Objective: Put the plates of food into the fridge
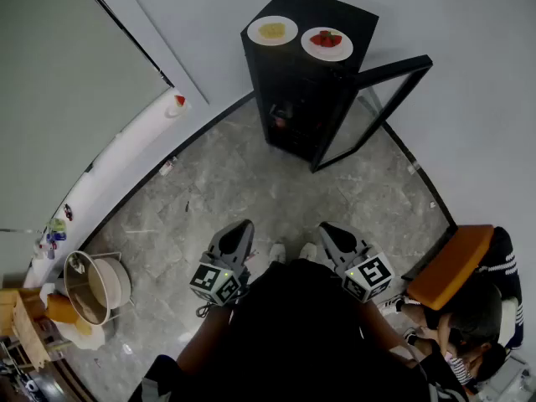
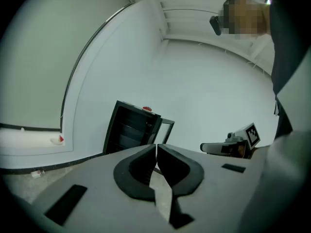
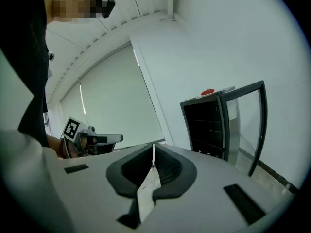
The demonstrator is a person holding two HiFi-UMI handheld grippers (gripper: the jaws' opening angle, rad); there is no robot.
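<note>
A black mini fridge (image 1: pixel 310 74) stands against the far wall with its glass door (image 1: pixel 377 107) swung open to the right. On its top sit two white plates: one with yellow food (image 1: pixel 272 30) and one with red food (image 1: pixel 327 43). My left gripper (image 1: pixel 237 234) and right gripper (image 1: pixel 332 235) are held close to my body, well short of the fridge, both shut and empty. The fridge (image 2: pixel 130 127) shows in the left gripper view, and the fridge (image 3: pixel 209 125) with the red food (image 3: pixel 207 91) on top shows in the right gripper view.
A person (image 1: pixel 469 316) sits by an orange seat (image 1: pixel 448 266) at the right. A round bin (image 1: pixel 96 285) and wooden items (image 1: pixel 33 316) stand at the left. A window ledge (image 1: pixel 126 153) holds a small red and white object (image 1: pixel 177 101). Grey stone floor (image 1: pixel 243 191) lies between me and the fridge.
</note>
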